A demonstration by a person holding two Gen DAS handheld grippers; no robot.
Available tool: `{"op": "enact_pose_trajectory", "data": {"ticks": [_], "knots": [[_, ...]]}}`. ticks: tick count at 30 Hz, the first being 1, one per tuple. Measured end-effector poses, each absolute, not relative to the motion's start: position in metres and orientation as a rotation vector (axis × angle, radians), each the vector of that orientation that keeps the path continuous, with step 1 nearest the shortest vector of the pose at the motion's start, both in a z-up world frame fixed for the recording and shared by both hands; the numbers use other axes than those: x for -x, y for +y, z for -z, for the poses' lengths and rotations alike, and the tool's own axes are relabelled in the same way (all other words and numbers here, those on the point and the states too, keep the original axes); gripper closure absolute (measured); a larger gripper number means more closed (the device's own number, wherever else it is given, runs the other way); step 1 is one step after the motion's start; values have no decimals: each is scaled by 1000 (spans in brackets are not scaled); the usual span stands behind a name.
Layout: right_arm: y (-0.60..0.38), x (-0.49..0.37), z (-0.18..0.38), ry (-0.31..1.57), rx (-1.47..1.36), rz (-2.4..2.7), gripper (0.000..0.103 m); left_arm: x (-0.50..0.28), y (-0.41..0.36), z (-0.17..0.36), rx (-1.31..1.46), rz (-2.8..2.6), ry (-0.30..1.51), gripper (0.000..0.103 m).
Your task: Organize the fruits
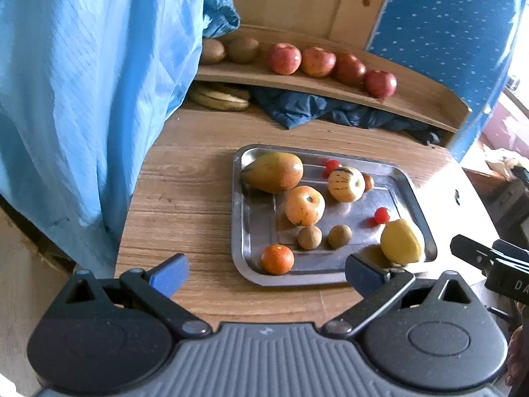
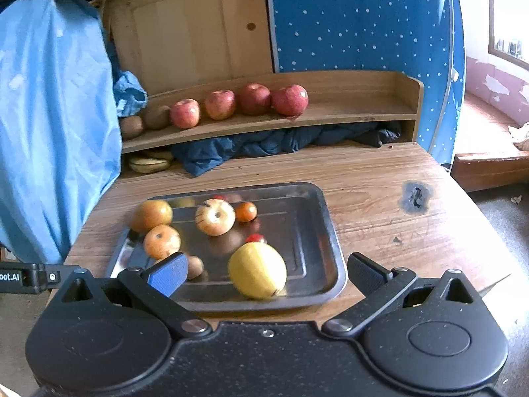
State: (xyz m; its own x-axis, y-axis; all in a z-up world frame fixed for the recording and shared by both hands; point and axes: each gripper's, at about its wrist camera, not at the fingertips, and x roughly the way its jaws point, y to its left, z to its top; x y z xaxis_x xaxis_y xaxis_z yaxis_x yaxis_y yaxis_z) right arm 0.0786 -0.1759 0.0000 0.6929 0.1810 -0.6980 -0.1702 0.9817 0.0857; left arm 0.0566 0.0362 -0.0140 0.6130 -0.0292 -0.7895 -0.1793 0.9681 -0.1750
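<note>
Now we hold both grippers, left and right, jaws spread, before the fruit-filled tray.

red apples, yellow lemon, white-dotted blue cloth

Glossy metal tray on grained wood table (matt)

Both wrist cams look fwd/down, near the tray, sharing it & the shelf.
</note>
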Motion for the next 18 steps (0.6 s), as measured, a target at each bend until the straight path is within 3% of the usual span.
{"op": "enact_pose_trajectory", "data": {"ticks": [18], "knots": [[-138, 0, -22, 689, -2, -148, 1, 10, 59, -4, 76, -26, 773, 0]]}}
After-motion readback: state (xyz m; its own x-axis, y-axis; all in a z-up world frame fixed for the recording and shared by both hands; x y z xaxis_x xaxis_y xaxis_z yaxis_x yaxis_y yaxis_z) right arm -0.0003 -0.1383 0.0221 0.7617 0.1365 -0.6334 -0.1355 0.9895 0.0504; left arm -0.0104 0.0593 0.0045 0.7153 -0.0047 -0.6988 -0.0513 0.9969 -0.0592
